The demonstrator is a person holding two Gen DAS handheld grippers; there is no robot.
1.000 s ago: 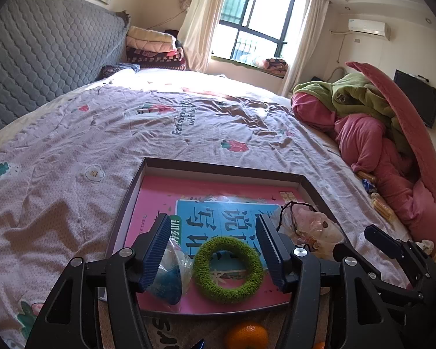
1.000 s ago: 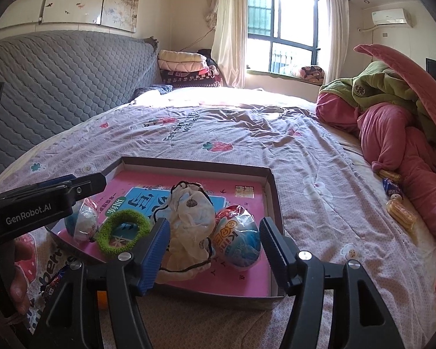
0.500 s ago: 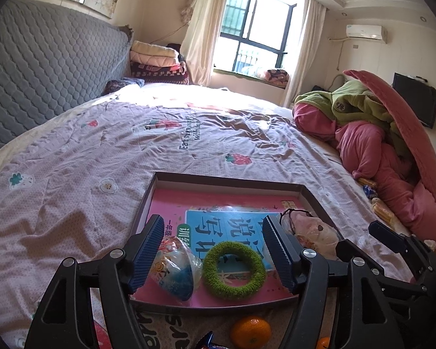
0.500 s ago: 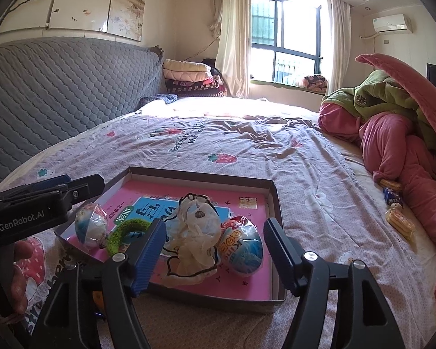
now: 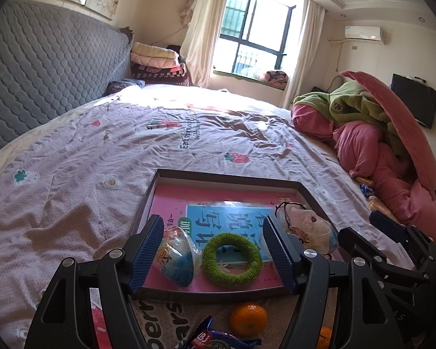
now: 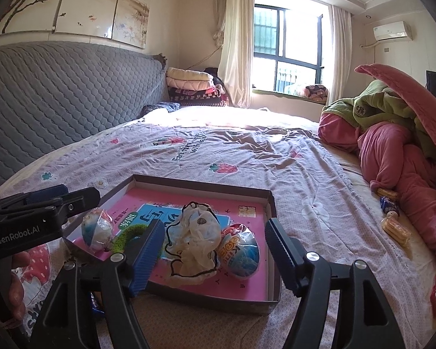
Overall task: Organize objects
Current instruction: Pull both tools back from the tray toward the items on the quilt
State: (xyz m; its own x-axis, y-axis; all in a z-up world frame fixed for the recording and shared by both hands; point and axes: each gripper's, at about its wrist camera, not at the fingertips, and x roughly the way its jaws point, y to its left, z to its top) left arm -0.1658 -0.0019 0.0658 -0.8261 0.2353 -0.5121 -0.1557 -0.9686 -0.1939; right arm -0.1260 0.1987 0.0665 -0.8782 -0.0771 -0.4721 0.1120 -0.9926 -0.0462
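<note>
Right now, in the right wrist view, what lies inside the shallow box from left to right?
Wrapped blue-and-white toy egg → fuzzy green ring → crumpled white plastic bag with black trim → larger wrapped blue-and-orange toy egg, all on the pink-lined dark cardboard box.

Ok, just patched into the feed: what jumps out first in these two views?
The shallow box on the bed, right ahead of both open grippers, holding a green fuzzy ring, two wrapped toy eggs and a crumpled white plastic bag on a pink book. Nearer than the box lies an orange; a heap of pink and green bedding fills the right side.
</note>
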